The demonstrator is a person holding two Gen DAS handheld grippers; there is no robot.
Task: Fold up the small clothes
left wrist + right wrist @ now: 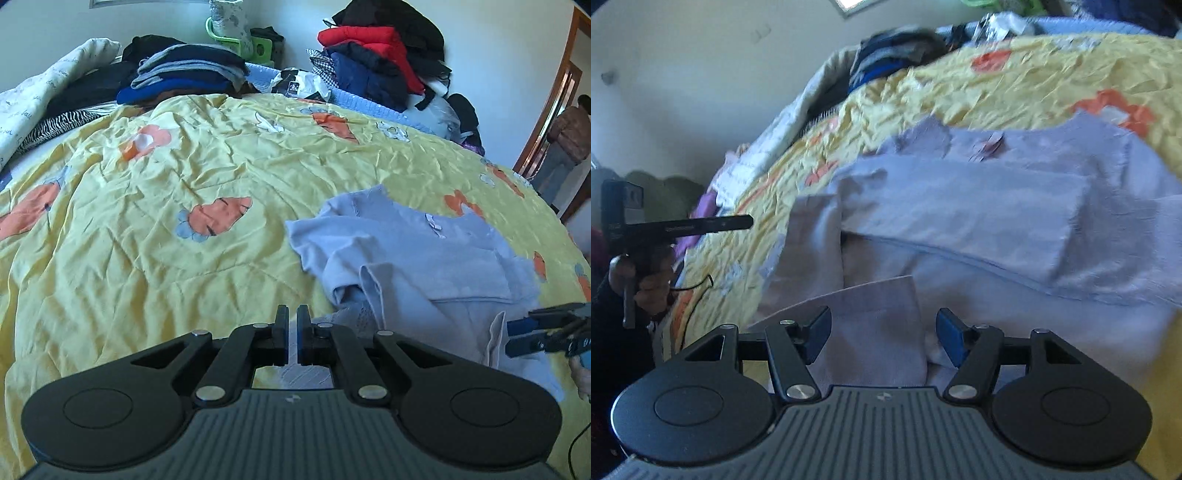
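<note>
A pale lavender-blue small top (413,254) lies partly folded on the yellow bedspread (147,240), right of centre in the left wrist view. My left gripper (292,321) hovers at the top's near-left edge, shut, with nothing seen between its fingers. My right gripper (511,336) enters from the right edge over a sleeve. In the right wrist view the top (960,214) fills the middle. There my right gripper (884,332) stands open above a folded sleeve (875,325), its pads clear of the cloth. My left gripper (748,221) shows at the left, held in a hand (653,288).
Along the bed's far side sit a stack of dark folded clothes (188,70) and a heap with a red jacket (373,48). A white blanket (37,96) lies at the far left. A person (569,136) stands in the doorway at right.
</note>
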